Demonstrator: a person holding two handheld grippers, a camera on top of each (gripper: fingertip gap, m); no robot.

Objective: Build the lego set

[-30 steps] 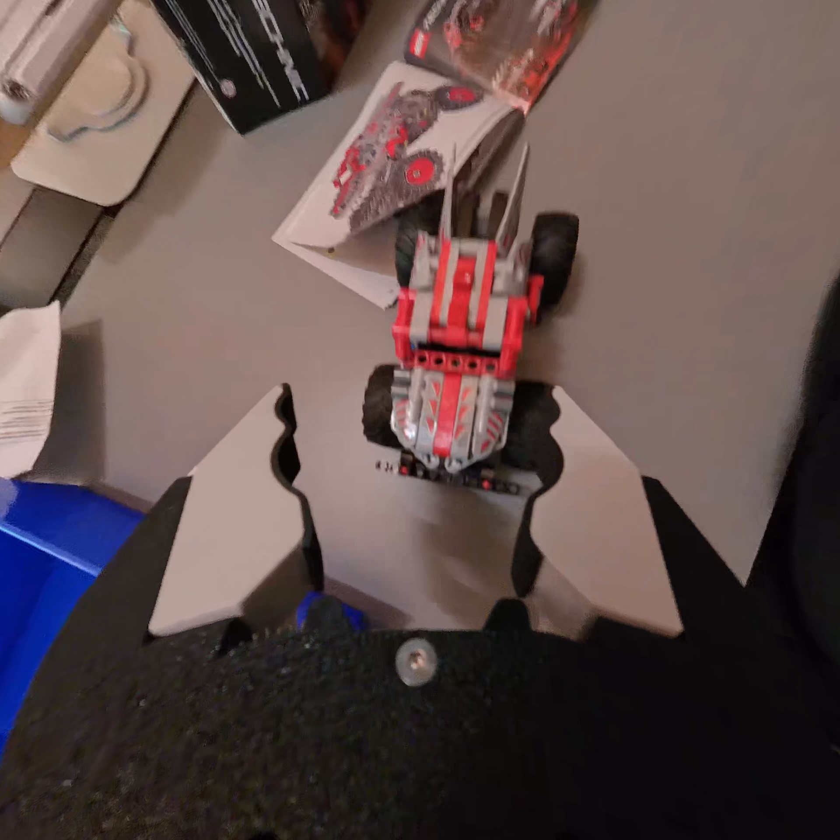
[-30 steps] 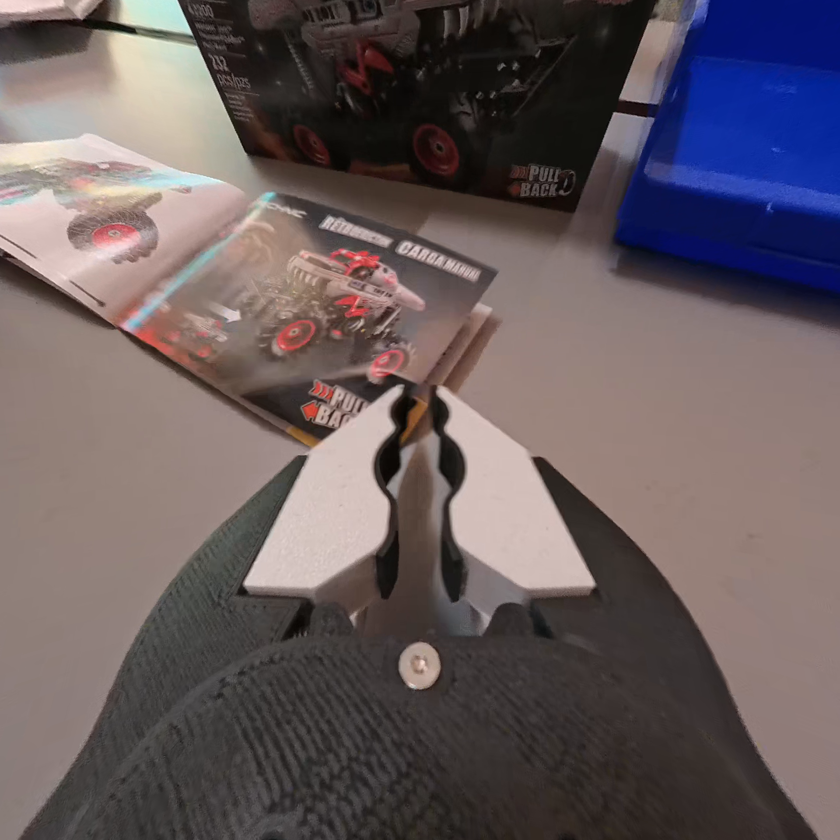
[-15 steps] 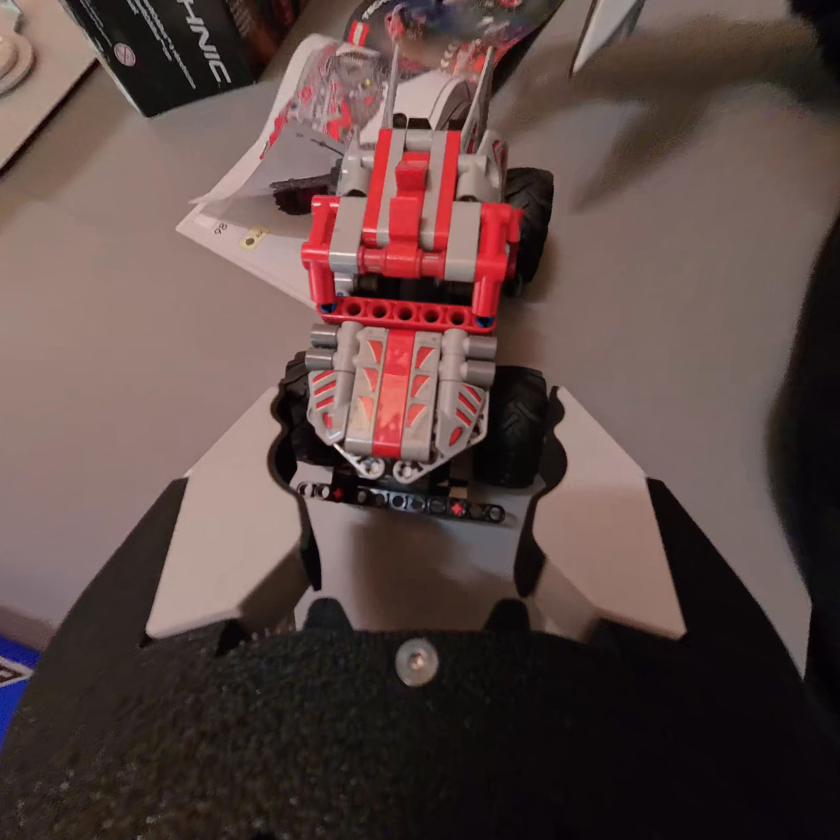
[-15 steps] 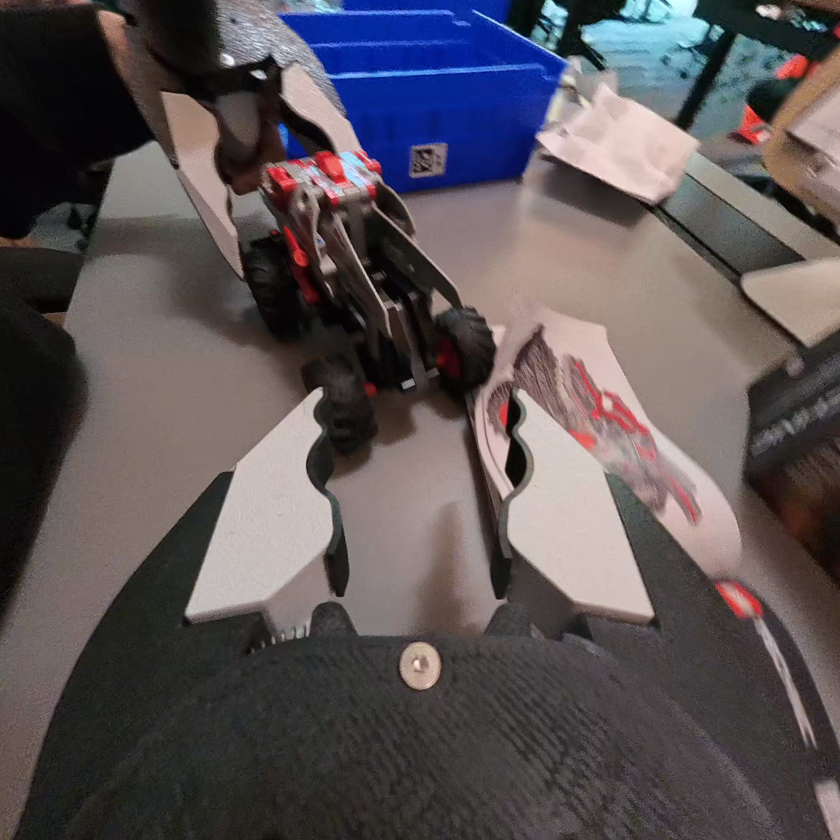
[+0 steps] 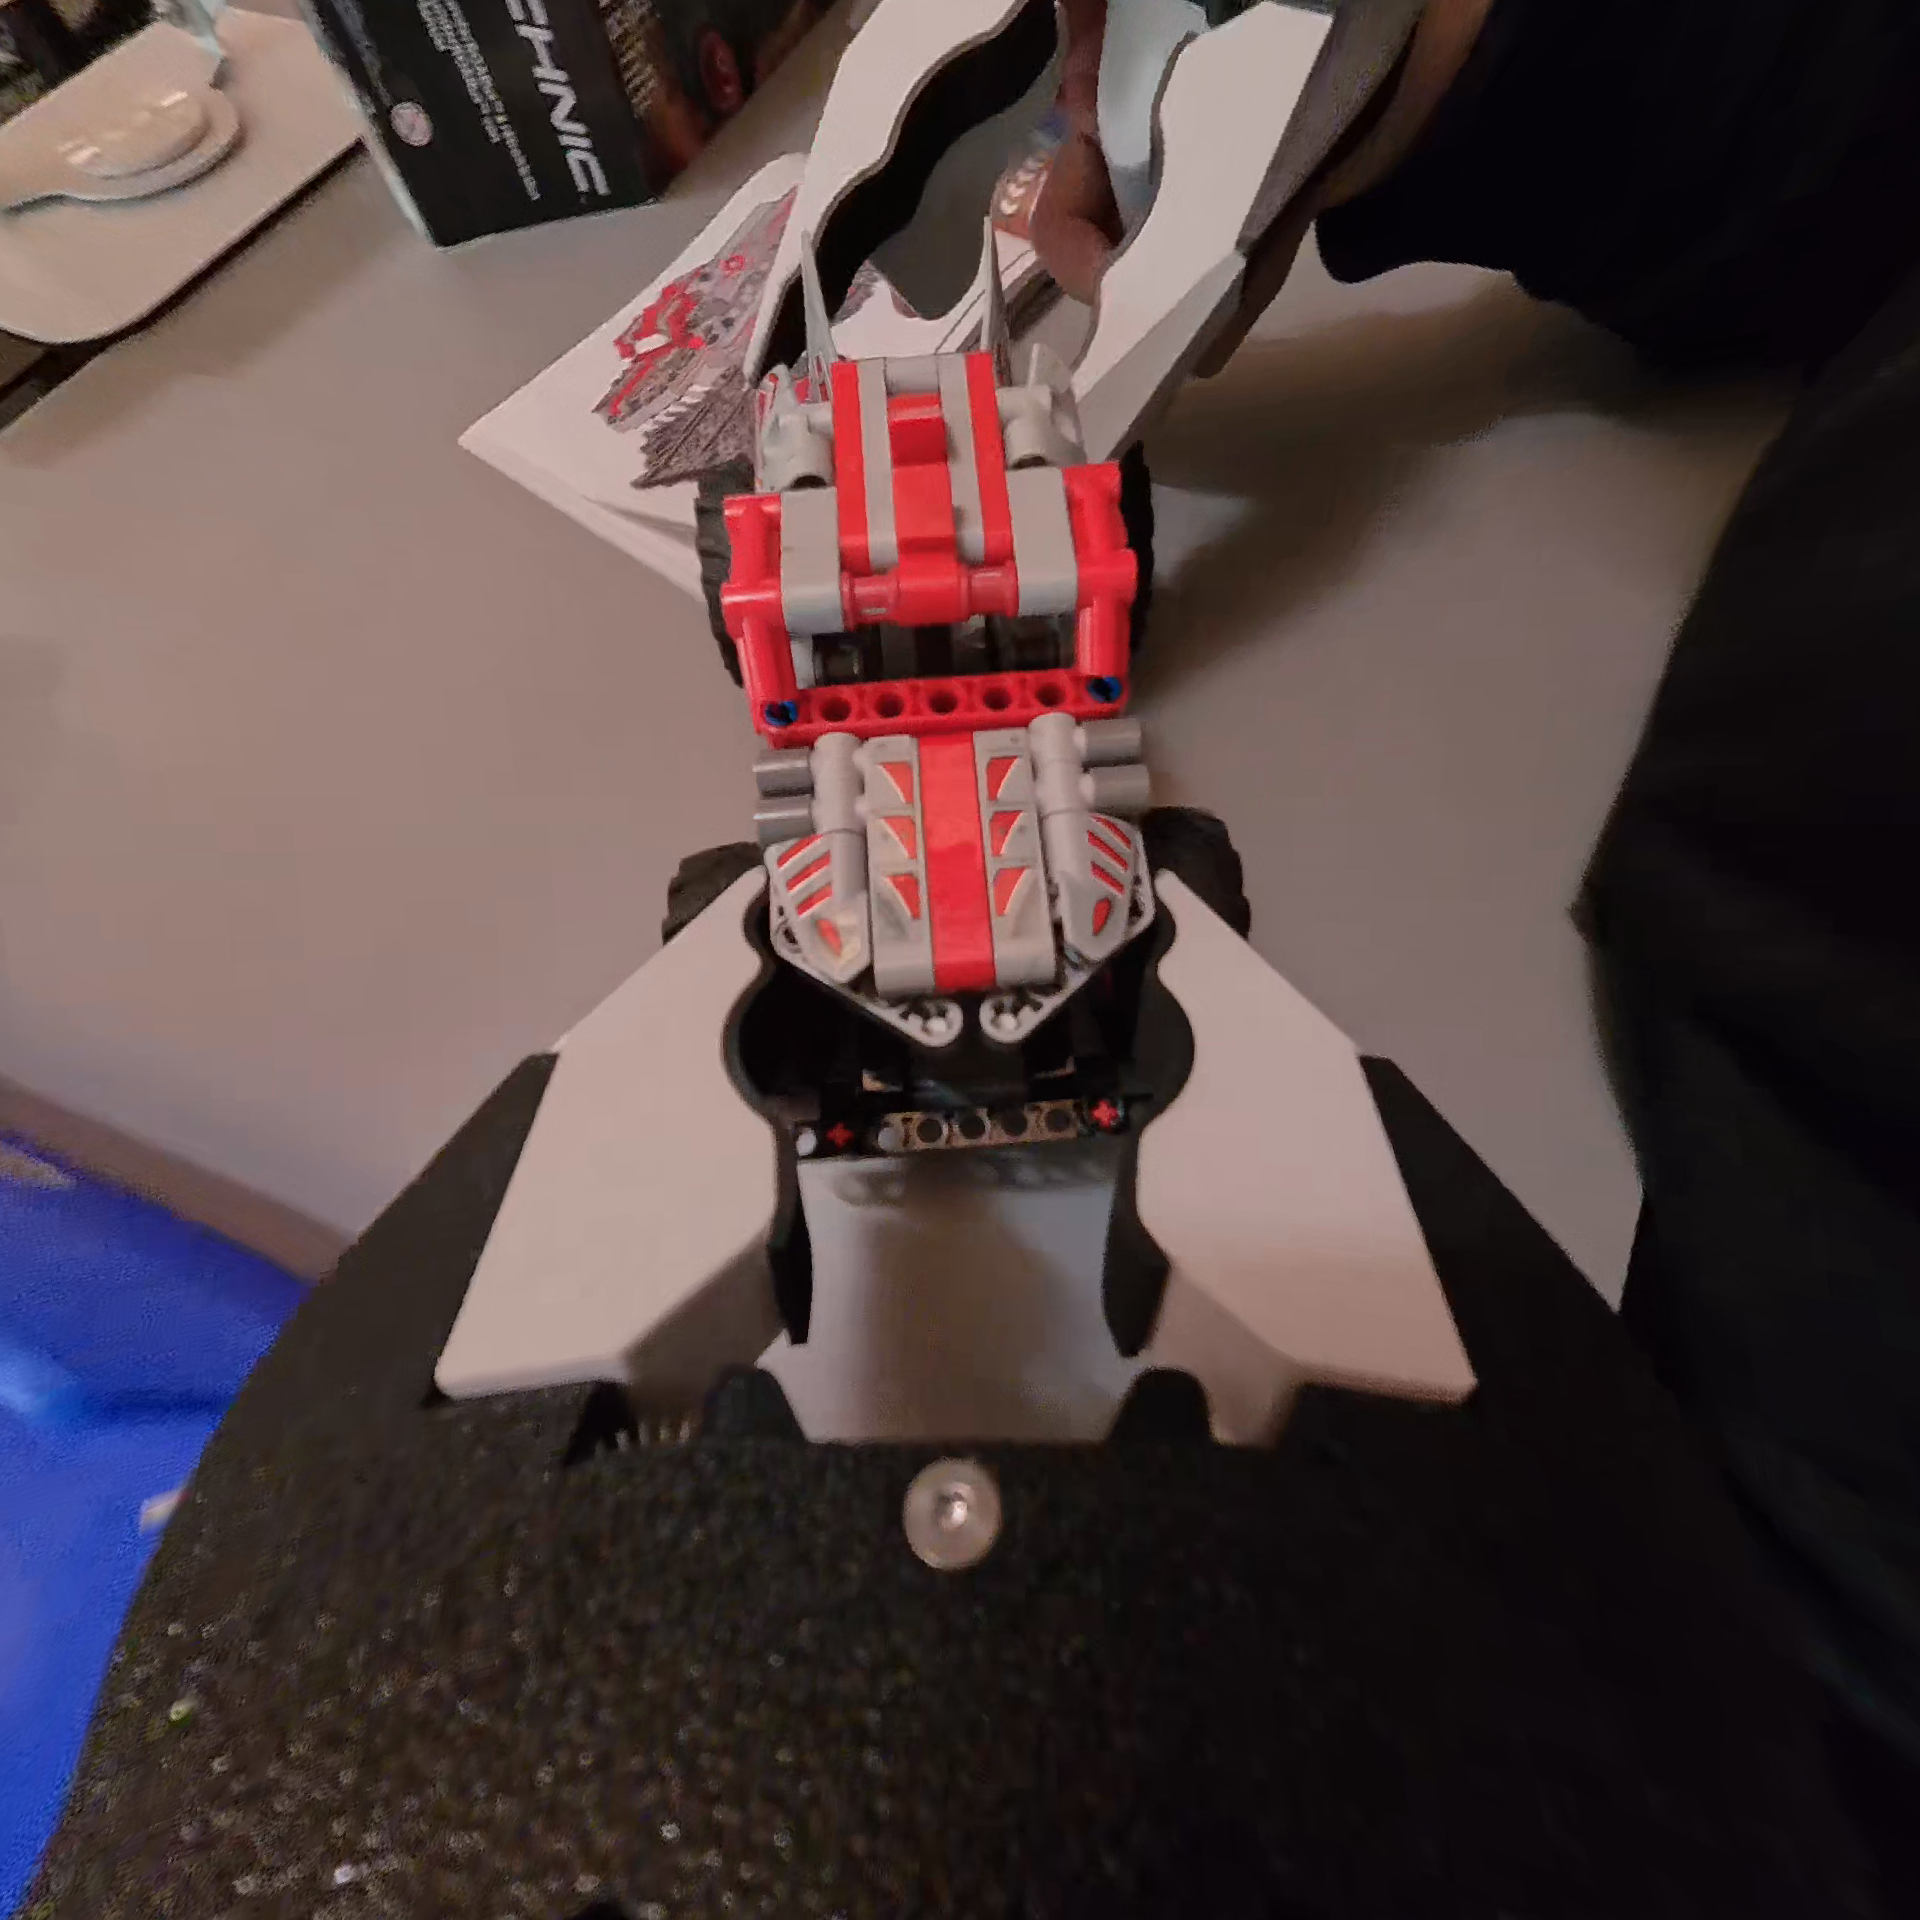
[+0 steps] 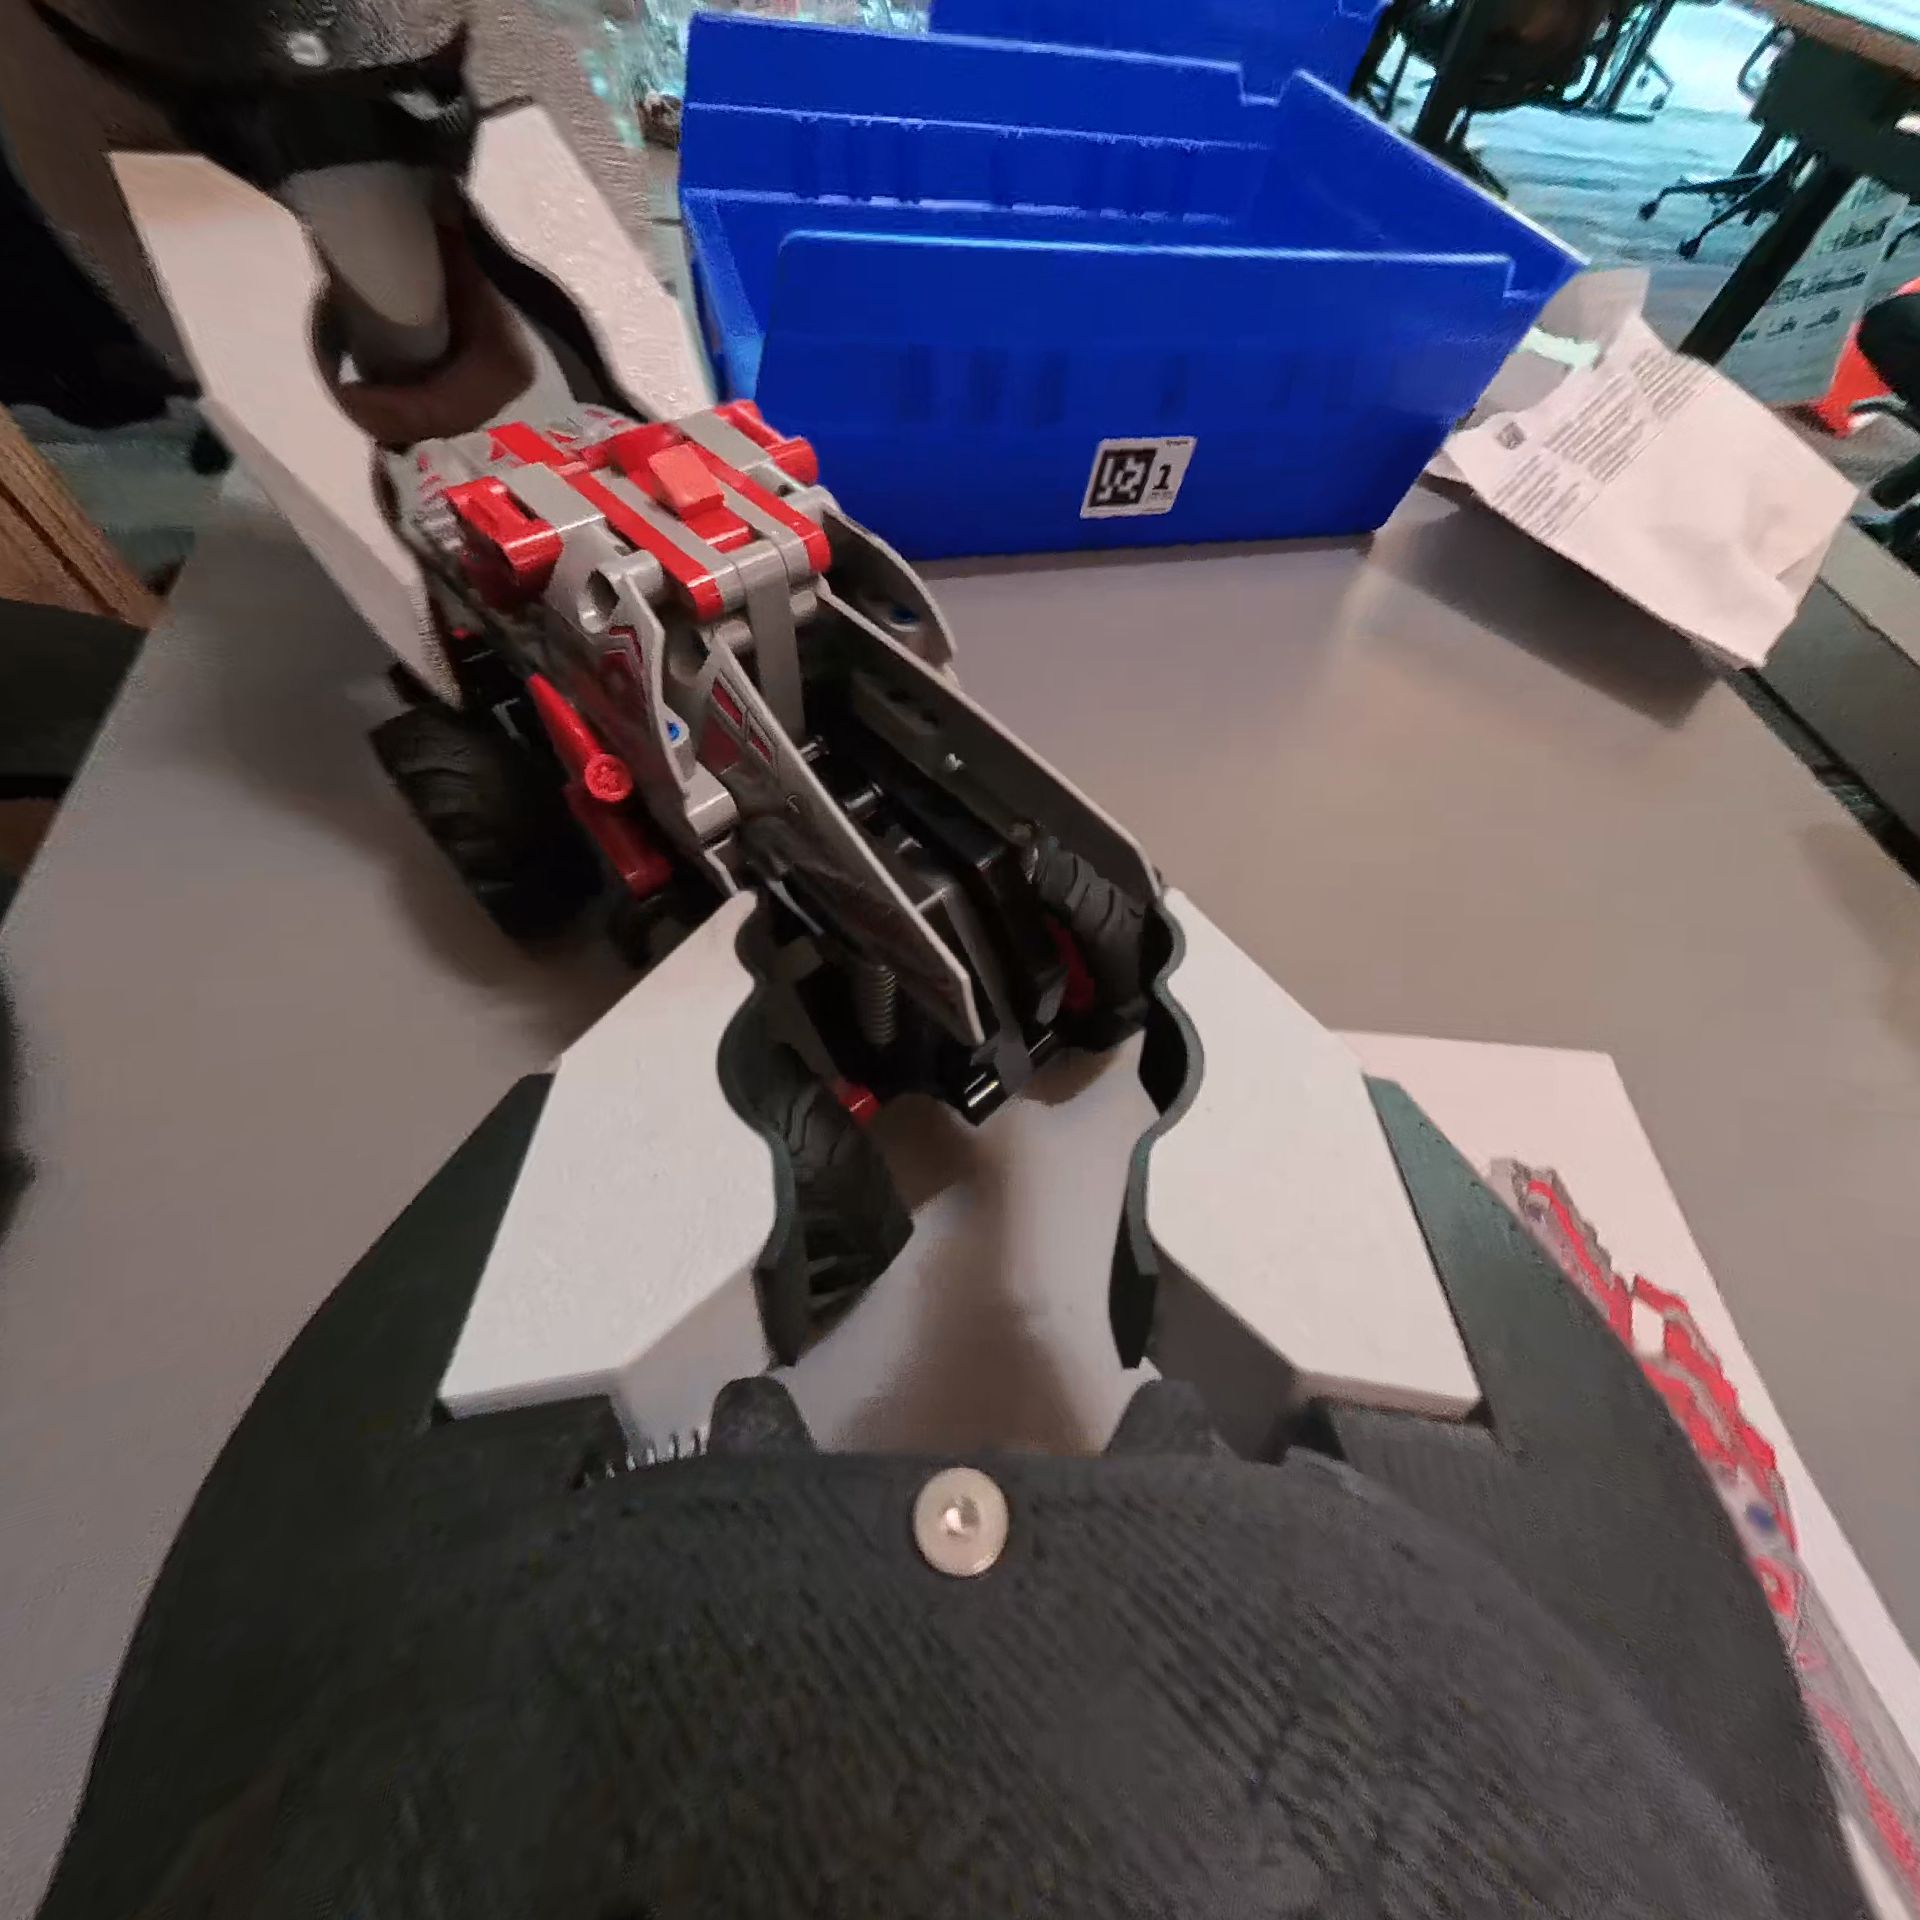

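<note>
A red and grey lego truck (image 5: 935, 582) with black tyres stands on the grey table (image 5: 260, 727). My left gripper (image 5: 956, 914) has its two white fingers against the sides of the truck's hood, above the front wheels. My right gripper (image 6: 951, 925) is open and straddles the truck's rear (image 6: 665, 582); one rear tyre (image 6: 821, 1195) sits between its fingers. The right gripper's fingers (image 5: 862, 156) show past the truck's rear fins in the left wrist view. The left gripper's fingers (image 6: 260, 343) show at the truck's front in the right wrist view.
A blue bin (image 6: 1091, 343) stands just beyond the truck, also at the left view's lower left (image 5: 104, 1351). An open instruction booklet (image 5: 644, 416) lies under the truck's rear. A black set box (image 5: 499, 135) and a loose paper (image 6: 1662, 488) lie farther off. A dark sleeve (image 5: 1766, 727) fills the right side.
My left gripper moved forward and narrowed onto the truck's hood. My right gripper swung round from the booklet and box, opened, and moved up to straddle the truck's rear.
</note>
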